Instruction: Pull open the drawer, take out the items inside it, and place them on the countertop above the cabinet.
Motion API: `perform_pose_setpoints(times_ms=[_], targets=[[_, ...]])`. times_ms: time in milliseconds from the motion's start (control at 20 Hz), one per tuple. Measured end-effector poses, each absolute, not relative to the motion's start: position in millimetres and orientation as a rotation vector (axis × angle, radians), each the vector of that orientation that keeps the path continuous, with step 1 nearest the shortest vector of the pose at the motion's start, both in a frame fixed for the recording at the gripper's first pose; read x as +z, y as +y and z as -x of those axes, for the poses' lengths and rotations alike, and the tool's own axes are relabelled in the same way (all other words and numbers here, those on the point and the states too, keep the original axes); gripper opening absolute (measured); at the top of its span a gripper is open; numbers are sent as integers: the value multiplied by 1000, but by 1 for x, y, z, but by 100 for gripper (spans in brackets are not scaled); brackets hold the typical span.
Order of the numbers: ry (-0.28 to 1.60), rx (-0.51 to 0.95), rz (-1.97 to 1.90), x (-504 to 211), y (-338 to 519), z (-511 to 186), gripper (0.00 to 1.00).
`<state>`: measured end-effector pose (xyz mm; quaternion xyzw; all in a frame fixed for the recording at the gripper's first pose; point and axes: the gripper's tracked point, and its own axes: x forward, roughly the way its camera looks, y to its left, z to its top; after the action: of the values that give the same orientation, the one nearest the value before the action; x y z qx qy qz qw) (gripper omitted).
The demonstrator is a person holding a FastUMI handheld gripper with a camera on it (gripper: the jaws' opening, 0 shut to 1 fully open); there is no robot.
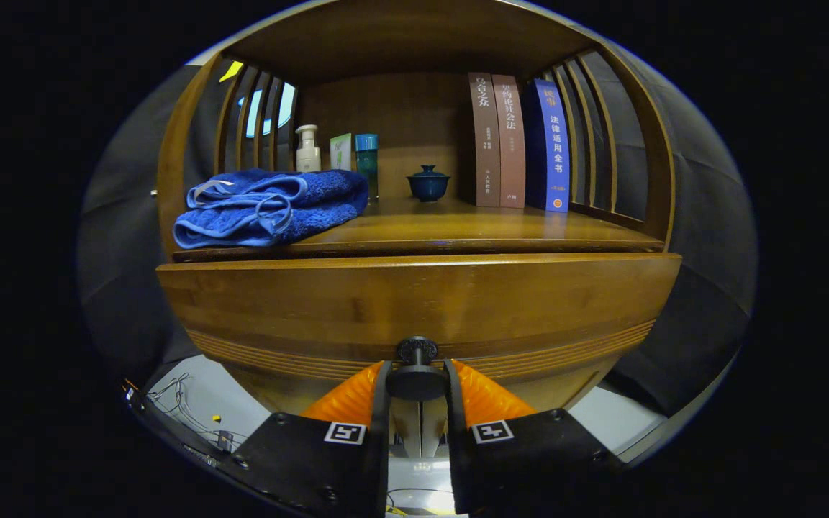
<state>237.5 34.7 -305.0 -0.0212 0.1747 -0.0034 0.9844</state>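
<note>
A wooden cabinet stands in front of me. Its drawer front (414,298) has a dark round knob (417,374) low in the middle. My gripper (417,383) is shut on that knob, one finger pressed to each side of it. The drawer stands slightly out from the countertop's edge, and its inside is hidden. Above it the countertop (458,234) holds a folded blue towel (270,205) on the left.
At the back of the countertop stand a white pump bottle (307,149), a small green box (341,151), a teal canister (367,162), a dark blue lidded cup (427,183) and three upright books (519,144). Slatted wooden sides enclose the shelf. Cables (177,403) lie on the pale floor below.
</note>
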Motion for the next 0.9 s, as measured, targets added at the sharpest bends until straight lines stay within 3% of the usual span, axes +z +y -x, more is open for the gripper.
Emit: perform_pose_setpoints(times_ms=[900], targets=[[380,1,40,-308,28,-93,39]])
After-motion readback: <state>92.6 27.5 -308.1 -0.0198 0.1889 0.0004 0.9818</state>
